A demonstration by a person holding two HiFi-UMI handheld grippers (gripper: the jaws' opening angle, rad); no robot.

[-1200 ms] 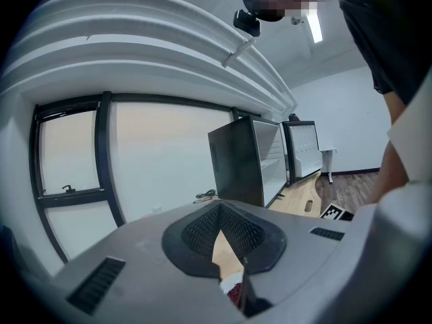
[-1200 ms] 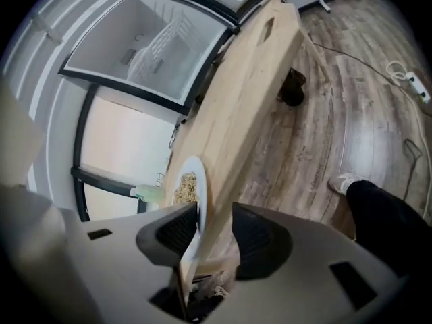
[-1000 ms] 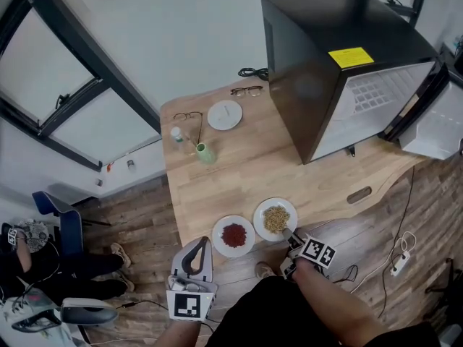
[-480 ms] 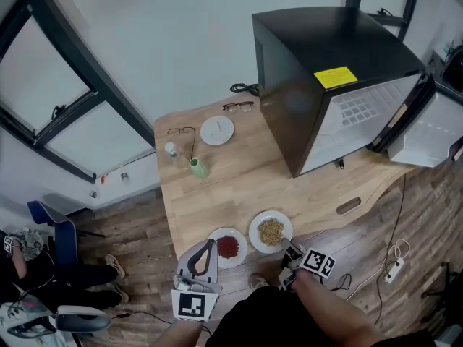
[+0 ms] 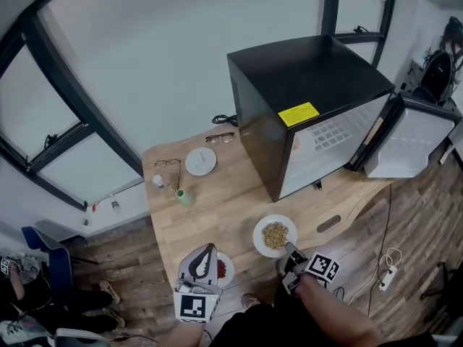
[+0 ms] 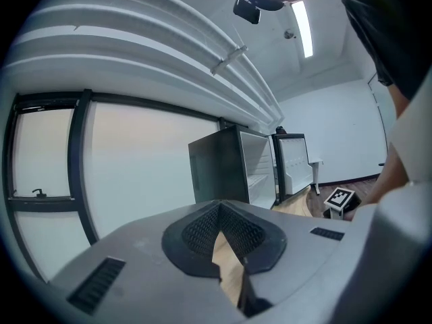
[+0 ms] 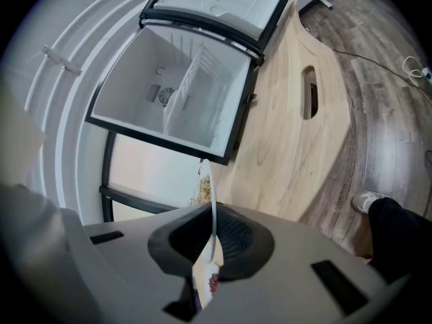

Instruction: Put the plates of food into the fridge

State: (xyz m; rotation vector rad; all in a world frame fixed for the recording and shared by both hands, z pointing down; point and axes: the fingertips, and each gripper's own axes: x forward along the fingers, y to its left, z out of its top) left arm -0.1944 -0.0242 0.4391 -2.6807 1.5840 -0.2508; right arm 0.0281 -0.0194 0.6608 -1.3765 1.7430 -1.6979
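A white plate of yellowish grains [image 5: 275, 235] is gripped at its near rim by my right gripper [image 5: 289, 249], which is shut on it. In the right gripper view this plate [image 7: 211, 194] shows edge-on between the pads. A plate of red food [image 5: 221, 269] lies on the wooden table [image 5: 231, 208], half hidden behind my left gripper [image 5: 207, 249]. The left gripper [image 6: 219, 214] is shut and holds nothing. The black fridge [image 5: 304, 85] stands at the table's far right with its door [image 5: 405, 139] swung open, its white inside [image 7: 182, 93] facing me.
At the far left of the table are a small white dish [image 5: 200, 161], two pairs of glasses [image 5: 219, 137], a green cup [image 5: 185, 197] and a small bottle [image 5: 158, 182]. A slot [image 5: 328, 224] is cut in the table's right edge. A power strip [image 5: 382, 277] lies on the floor.
The grain plate has come up and away from the red plate, held at its rim by the right gripper. The left gripper now covers part of the red plate.
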